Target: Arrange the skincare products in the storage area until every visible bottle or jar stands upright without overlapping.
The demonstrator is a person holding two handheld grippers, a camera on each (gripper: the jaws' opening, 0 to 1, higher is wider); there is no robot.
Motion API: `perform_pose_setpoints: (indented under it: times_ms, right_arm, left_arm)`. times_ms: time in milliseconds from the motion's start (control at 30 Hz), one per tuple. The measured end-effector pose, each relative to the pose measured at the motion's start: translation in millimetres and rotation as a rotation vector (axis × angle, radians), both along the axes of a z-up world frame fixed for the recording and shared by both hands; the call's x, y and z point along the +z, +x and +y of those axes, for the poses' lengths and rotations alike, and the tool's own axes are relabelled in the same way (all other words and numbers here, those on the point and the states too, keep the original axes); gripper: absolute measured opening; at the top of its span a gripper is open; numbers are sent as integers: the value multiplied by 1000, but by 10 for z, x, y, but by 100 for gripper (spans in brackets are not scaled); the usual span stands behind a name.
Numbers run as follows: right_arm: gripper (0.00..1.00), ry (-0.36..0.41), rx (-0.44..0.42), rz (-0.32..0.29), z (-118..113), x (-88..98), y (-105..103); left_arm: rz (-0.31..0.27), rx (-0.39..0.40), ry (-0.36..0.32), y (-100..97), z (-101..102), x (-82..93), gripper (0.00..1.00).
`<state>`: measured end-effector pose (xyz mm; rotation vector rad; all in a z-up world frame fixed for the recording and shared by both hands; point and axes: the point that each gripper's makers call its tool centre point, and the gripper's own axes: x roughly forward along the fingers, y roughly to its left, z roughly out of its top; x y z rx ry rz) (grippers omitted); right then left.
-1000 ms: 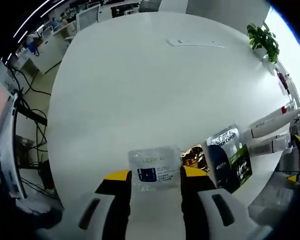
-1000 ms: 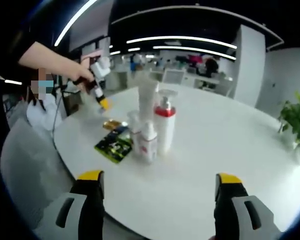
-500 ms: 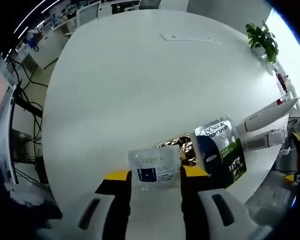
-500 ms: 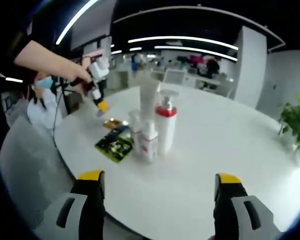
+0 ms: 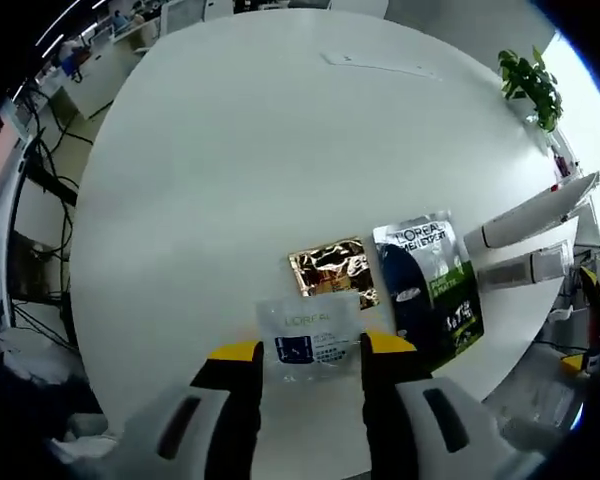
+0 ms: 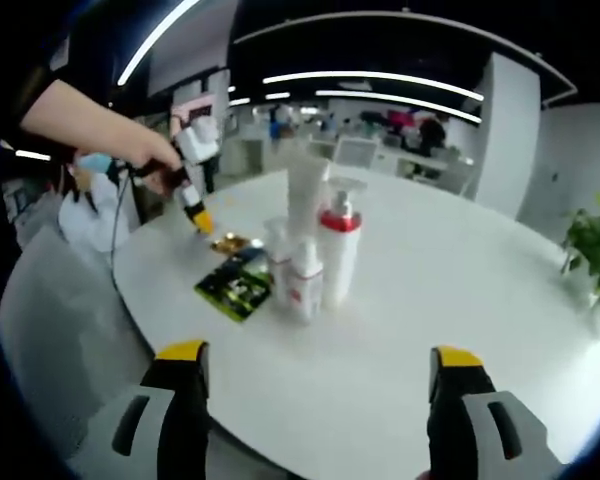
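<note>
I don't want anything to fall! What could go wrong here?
The clear sachet pinched in the left tongs might slip out, since only its lower edge looks gripped. The white bottles stand crowded together, so a bump could topple several. The green-and-black packet lies near the white round table's edge.

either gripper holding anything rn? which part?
Left gripper grips the clear sachet by its near edge, lifted off the table. Right gripper is open, holding nothing.

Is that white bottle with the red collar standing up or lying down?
Standing upright. In the right gripper view the pump bottle rises straight from the white table, base down, pump on top.
</note>
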<state>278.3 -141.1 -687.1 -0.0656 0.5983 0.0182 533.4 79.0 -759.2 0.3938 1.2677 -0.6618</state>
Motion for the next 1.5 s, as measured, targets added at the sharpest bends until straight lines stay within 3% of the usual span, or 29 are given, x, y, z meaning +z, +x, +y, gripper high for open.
perform_pose_setpoints:
  times_ms: [433,600,1500]
  right_arm:
    - [94,-6,7,7,1,-14,-10]
    - [94,-7,4,7,-3,-12,-12]
    - [94,-8,9,22,-2,-41,-20]
  left_arm:
    - [60,39,30,-291,33,-141,43]
    - [83,46,23,-433,-48,-155,43]
    - [120,73,62,-504,-91,-271,43]
